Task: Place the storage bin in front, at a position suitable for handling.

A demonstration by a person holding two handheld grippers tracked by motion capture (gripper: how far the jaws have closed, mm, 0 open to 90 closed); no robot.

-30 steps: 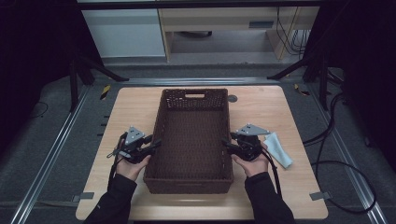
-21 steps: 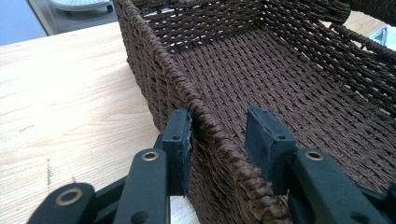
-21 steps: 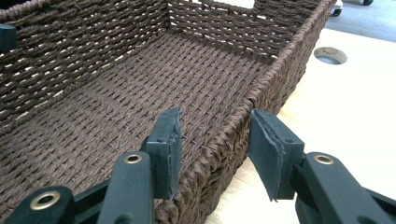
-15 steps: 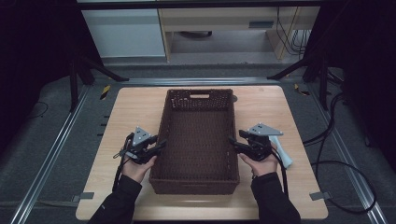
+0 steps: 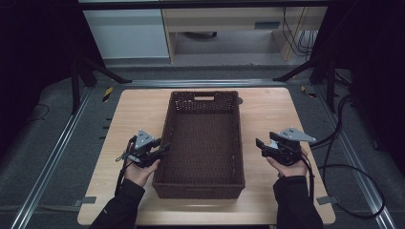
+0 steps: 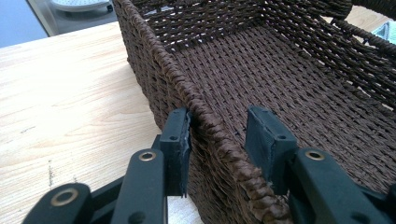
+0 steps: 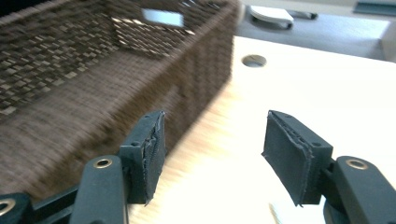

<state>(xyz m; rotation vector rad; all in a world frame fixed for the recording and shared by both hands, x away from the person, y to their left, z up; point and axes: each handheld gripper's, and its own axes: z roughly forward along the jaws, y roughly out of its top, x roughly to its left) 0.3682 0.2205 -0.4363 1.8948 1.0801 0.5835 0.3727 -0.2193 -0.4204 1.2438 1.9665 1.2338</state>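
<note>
A dark brown woven basket (image 5: pixel 165 129) with nothing in it stands lengthwise in the middle of the wooden table (image 5: pixel 131 114). My left gripper (image 5: pixel 165 149) sits across the basket's left rim (image 6: pixel 205 116) near the front corner, one pad outside and one inside, shut on the rim at a slant. My right gripper (image 5: pixel 258 145) hangs over bare table to the right of the basket, well apart from its right wall (image 7: pixel 201 79). Its jaws have just been opening and stand wide with nothing between them (image 7: pixel 212 144).
A round hole (image 7: pixel 254 60) is in the tabletop past the basket's far right corner. A pale thing (image 6: pixel 387 30) lies on the table beyond the basket's right side. Metal rails (image 5: pixel 52 157) flank the table, and cables (image 5: pixel 353 171) trail on the floor at the right.
My right gripper has let go of the basket's right rim, opened, and moved away to the right. The basket shifted slightly to the right early on. The left gripper stayed on the rim.
</note>
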